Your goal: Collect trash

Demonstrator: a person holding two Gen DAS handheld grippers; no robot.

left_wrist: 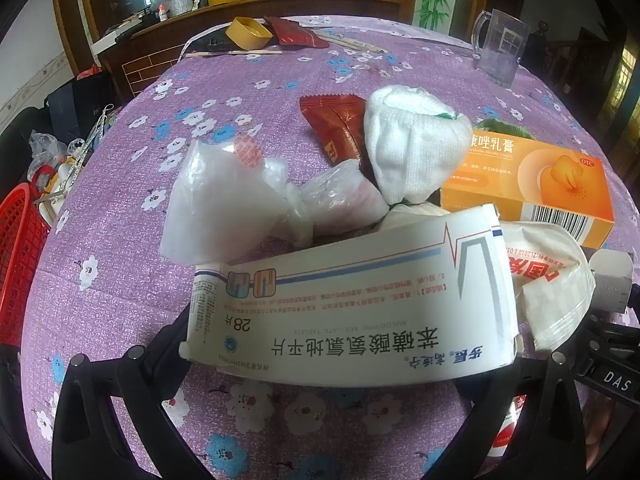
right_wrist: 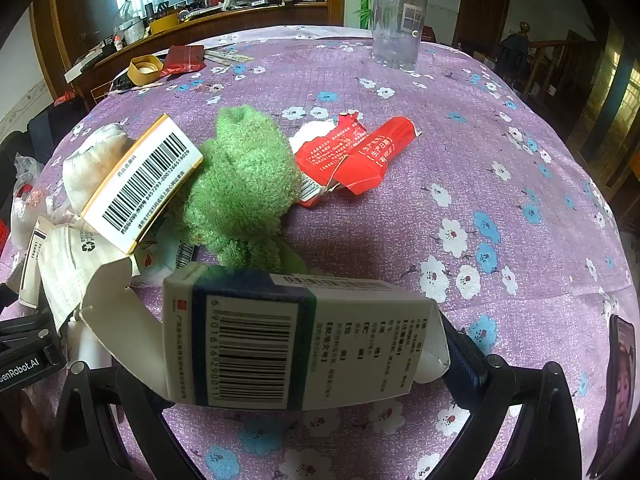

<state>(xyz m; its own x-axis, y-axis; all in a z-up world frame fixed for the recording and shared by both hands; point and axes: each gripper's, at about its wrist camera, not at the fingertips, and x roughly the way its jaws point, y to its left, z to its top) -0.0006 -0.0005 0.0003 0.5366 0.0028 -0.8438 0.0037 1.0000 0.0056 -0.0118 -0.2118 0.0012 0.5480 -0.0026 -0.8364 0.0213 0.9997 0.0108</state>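
A tabletop (right_wrist: 500, 184) draped in purple floral cloth is seen; behind it stands a wooden cabinet (left_wrist: 248, 4). The left gripper (left_wrist: 320, 420) and right gripper (right_wrist: 316, 420) are spread wide, a white medicine box (left_wrist: 352, 304) and a barcoded carton (right_wrist: 296, 340) lying between their respective fingers.

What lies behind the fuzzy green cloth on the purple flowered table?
Behind the fuzzy green cloth lie torn red paper wrappers with a white scrap. Their left ends are hidden by the cloth, so what lies under them cannot be seen.

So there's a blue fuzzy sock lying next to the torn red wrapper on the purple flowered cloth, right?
Not quite: the fuzzy sock is green, not blue. The right wrist view shows it plainly, lying beside the torn red wrapper on the purple flowered cloth.
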